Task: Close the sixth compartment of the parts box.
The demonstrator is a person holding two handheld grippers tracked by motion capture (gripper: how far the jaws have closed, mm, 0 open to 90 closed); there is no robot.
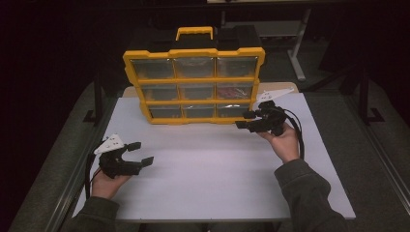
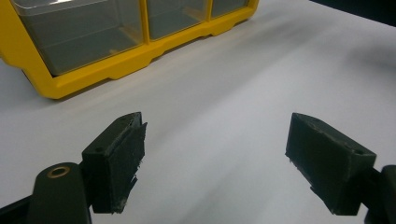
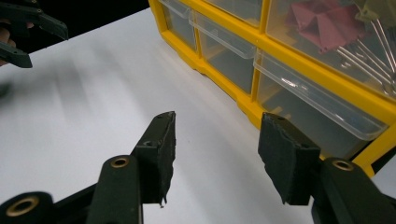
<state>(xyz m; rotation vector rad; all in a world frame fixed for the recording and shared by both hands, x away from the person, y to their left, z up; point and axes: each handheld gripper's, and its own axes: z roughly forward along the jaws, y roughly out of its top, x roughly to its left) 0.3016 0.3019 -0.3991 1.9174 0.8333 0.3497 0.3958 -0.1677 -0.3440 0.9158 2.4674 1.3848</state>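
Nearing the yellow plastic organiser case with clear drawers [image 1: 193,79] upright at the white worktop's [image 1: 208,169] far edge, the empty right tongs [image 1: 247,120] stand apart, apparently lining up on a bottom-right drawer, while the left tongs [image 1: 140,152] wait agape.

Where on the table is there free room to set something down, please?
The white table is bare between the left gripper and the right gripper, in front of the yellow organizer. It is tight only at the organizer's lower right corner, where the right gripper sits close.
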